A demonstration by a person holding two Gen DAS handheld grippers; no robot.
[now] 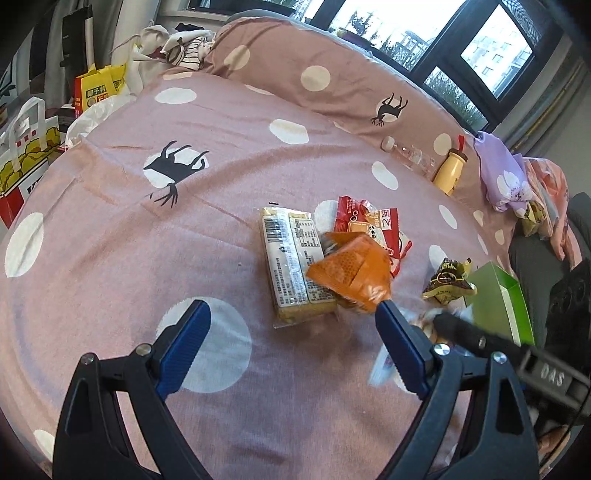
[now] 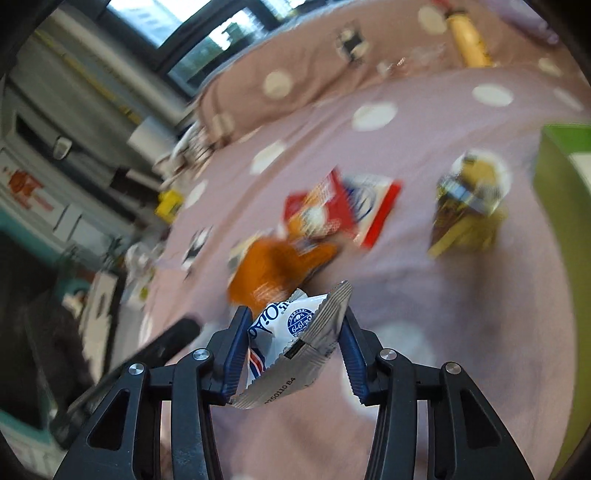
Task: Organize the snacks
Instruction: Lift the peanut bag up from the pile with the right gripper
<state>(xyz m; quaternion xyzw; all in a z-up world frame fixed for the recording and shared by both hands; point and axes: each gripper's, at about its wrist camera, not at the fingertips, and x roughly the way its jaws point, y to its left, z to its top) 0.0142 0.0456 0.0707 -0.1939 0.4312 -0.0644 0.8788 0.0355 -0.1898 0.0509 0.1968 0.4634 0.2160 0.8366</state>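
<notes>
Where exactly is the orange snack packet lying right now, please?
In the left wrist view the orange snack packet lies mid-bed, overlapping the long biscuit pack on its left and the red packet behind it.

Pink dotted bedspread point(image 1: 110, 229) — yellow bottle point(image 1: 450, 170) beside clear bottle point(image 1: 410, 154); purple cloth point(image 1: 502, 173) near window point(image 1: 399, 33).

White-and-silver sachet point(image 2: 291, 339): crumpled, pinched upright. Orange packet point(image 1: 351, 273): atop pale biscuit pack point(image 1: 291, 266), bed. Red-and-white packet point(image 1: 373, 225) beside. Brown-and-yellow packet point(image 1: 448, 282), possibly candy, apart.
</notes>
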